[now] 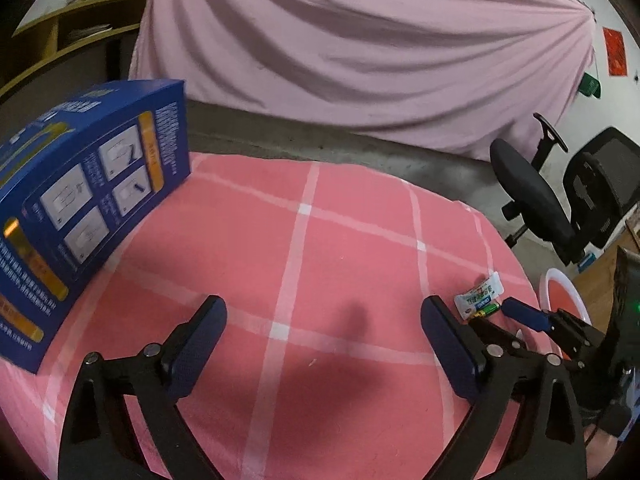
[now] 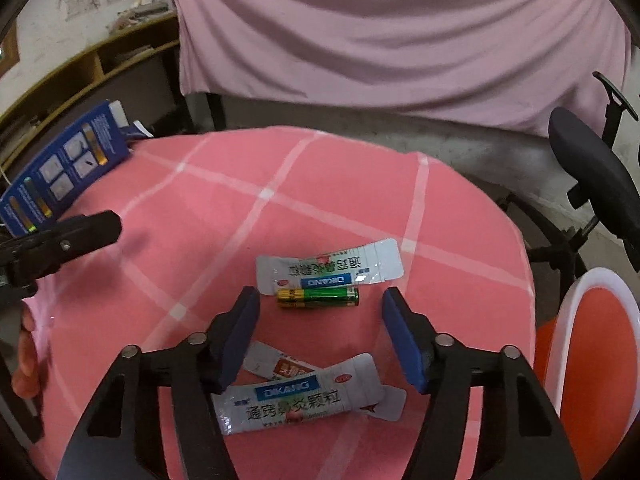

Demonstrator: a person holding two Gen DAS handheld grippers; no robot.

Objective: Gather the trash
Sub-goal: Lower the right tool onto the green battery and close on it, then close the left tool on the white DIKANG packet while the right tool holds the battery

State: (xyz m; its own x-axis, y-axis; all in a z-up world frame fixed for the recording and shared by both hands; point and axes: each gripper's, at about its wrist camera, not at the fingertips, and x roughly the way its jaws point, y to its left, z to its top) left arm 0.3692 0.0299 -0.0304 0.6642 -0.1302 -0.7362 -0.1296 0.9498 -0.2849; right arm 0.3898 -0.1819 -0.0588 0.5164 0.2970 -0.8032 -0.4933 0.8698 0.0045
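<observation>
Pink checked cloth with pale stripes (image 2: 320,208) covers the round table and fills most of both views, with a draped pink sheet (image 1: 360,52) hanging behind it and a black office chair (image 1: 532,196) off to the right. Beside the table on the right stands a white-rimmed bin with an orange inside (image 2: 596,344). A tall blue cardboard box printed with instruction panels (image 1: 88,204) stands upright on the left part of the cloth. The left gripper (image 1: 322,312) hangs over bare cloth with its jaws wide apart and nothing between them. The right gripper (image 2: 318,304) points down at the trash, its jaws parted about halfway and gripping nothing. A green and gold battery (image 2: 318,297) lies on the cloth between and just beyond the fingertips, not touched by either pad. A silver sachet wrapper with green print (image 2: 328,268) lies touching the battery's far side. A second silver sachet wrapper with a blue label (image 2: 296,396) lies nearer the camera, between the jaws' arms, overlapping a smaller torn wrapper with an orange mark (image 2: 276,364).
</observation>
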